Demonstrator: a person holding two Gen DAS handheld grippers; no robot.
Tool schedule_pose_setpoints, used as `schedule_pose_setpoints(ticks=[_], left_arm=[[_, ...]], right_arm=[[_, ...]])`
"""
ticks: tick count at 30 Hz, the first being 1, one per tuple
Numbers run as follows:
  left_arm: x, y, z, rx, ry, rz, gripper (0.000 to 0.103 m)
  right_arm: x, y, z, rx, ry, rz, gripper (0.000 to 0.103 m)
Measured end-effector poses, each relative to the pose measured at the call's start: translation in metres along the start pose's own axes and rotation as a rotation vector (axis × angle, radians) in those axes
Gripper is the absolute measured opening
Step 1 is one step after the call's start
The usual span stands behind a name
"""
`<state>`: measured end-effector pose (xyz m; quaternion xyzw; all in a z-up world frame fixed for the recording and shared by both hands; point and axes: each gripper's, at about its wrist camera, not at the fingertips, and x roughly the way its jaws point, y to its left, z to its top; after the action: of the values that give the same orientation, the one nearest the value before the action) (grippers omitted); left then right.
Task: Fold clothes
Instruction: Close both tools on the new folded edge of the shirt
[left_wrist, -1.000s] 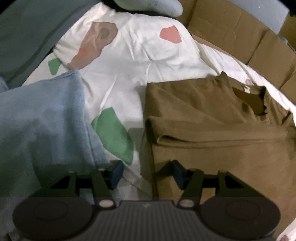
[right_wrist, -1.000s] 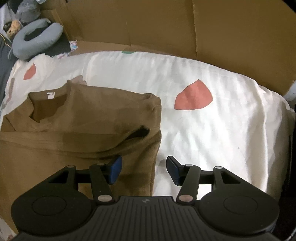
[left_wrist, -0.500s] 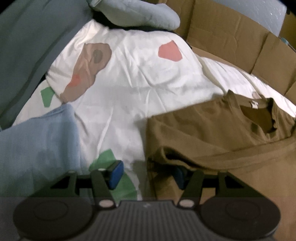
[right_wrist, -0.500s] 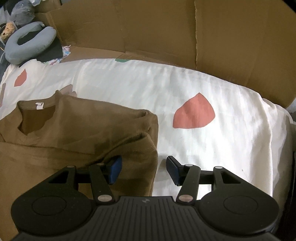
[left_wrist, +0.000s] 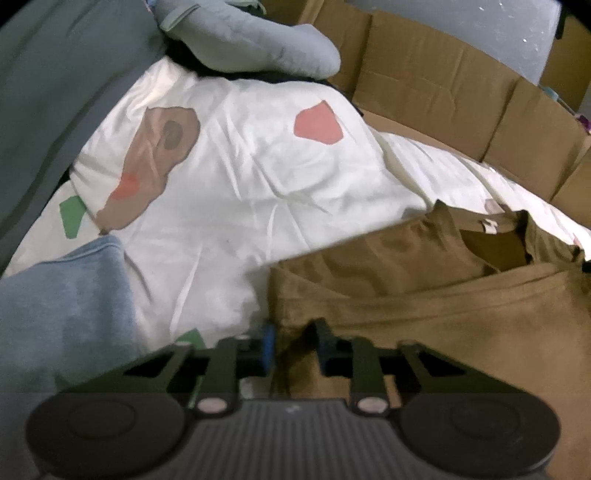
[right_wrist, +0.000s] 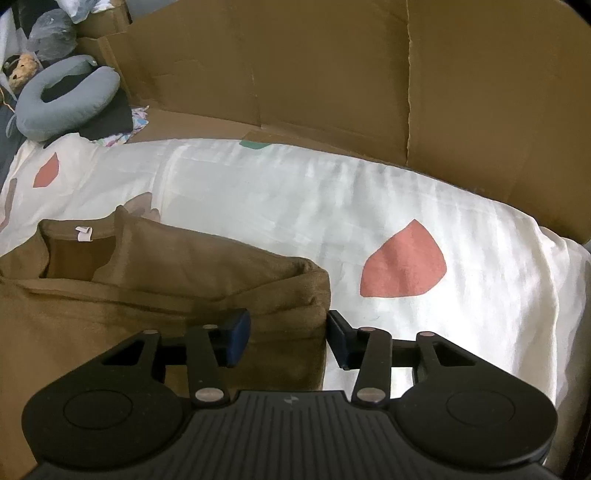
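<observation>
Leftmost, in the left wrist view, a dark grey-green fabric runs along the edge, with a folded blue garment lying near on the white sheet, which is printed with red, green and brown patches. Farther off a grey neck pillow sits at the far end of the sheet. Right of the blue garment, the left gripper has just been closing, and its blue pads now pinch the left edge of the brown T-shirt, the cloth bunched up between them. That shirt lies flat on the sheet, collar and white label toward the far side, with a layer of it folded over below the neckline. Cardboard panels stand along the far side behind it. In the right wrist view the same brown T-shirt fills the near left, its right edge a stacked fold. The right gripper has also just been closing, yet its jaws stand apart, straddling that folded edge; the right pad looks to be at the cloth, the left one lies over it, and a firm grip is not evident. Right of it the white sheet lies bare, with a red patch.
</observation>
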<state>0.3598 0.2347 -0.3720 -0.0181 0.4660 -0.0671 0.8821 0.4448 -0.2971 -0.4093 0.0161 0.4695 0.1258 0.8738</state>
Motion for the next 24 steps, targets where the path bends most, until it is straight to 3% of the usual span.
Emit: schedule_pose_setpoints(ticks=[5, 18, 22, 24], left_arm=[[-0.005, 0.005, -0.002, -0.032, -0.02, -0.011, 0.008], [-0.002, 0.007, -0.004, -0.045, -0.014, -0.018, 0.009], [-0.006, 0.007, -0.003, -0.043, -0.021, -0.018, 0.006], [-0.011, 0.007, -0.003, -0.047, -0.031, -0.019, 0.006]], right_arm=[[-0.004, -0.005, 0.0, 0.013, -0.019, -0.006, 0.015], [-0.004, -0.017, -0.011, 0.028, 0.017, 0.014, 0.021], [-0.007, -0.014, -0.01, 0.0, 0.011, 0.022, 0.005], [-0.011, -0.011, -0.007, -0.02, 0.006, 0.008, 0.004]])
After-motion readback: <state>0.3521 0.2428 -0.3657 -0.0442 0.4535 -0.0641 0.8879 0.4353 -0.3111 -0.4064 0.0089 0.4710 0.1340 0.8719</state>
